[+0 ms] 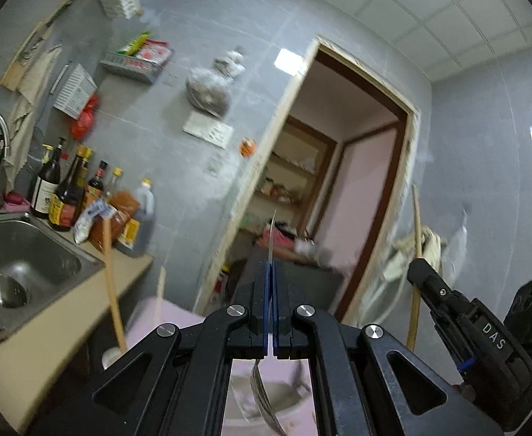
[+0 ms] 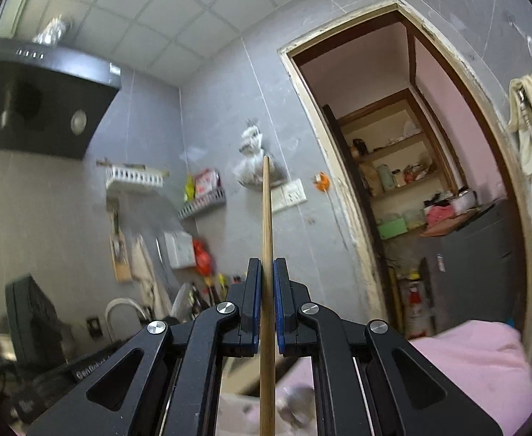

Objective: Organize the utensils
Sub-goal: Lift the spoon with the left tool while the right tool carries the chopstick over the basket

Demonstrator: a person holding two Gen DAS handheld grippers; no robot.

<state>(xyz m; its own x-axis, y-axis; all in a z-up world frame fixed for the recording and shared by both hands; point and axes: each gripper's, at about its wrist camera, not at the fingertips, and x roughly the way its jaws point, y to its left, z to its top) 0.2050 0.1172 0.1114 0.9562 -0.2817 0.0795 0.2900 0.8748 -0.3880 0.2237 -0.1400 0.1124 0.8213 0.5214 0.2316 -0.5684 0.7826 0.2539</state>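
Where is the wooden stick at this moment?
The wooden stick is upright, clamped in the right gripper, centre of the right wrist view, in front of the grey wall beside the doorway.

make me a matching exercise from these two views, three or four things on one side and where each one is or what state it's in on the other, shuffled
Things
1. thin flat metal utensil
2. long wooden stick
3. dark glass sauce bottles
4. small round steel bowl

Places or states
A. inside the steel sink
B. clamped in the shut right tool
C. standing on the counter beside the sink
D. clamped in the shut left tool

Pairs: 1-D, 2-B, 3-C, 4-A
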